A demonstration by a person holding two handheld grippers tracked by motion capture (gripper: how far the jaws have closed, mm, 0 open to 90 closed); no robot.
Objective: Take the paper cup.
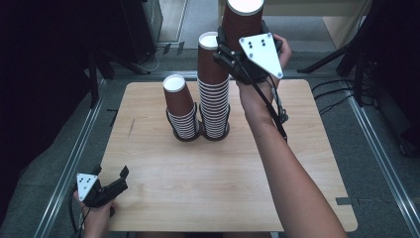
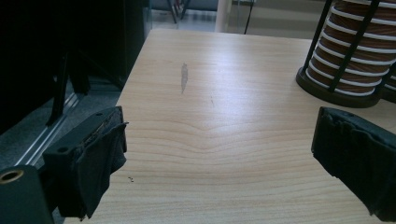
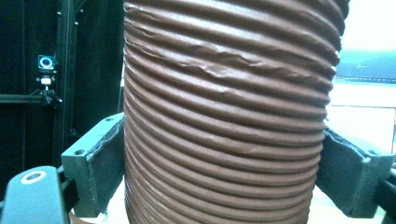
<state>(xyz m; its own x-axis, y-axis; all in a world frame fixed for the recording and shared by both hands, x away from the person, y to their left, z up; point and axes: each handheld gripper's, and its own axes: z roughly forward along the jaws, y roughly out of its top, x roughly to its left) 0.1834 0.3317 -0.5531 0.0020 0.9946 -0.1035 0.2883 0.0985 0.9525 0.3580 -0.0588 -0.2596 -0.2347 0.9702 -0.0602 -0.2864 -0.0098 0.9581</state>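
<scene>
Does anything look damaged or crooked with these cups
Yes. The ribbed brown cup clamped in the right gripper has a creased, dented rib near its top. The shorter cup stack on the table leans left.

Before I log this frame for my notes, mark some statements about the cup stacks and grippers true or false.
1. The right gripper is clamped on a raised stack of brown ribbed paper cups. True.
2. The left gripper holds a cup. False: it is open with nothing between its jaws, near the corner of the light wooden table.
3. Two brown cup stacks stand in black wire holders. True.
4. The shorter standing stack and the taller standing stack are equal in height. False: the left one is lower.
</scene>
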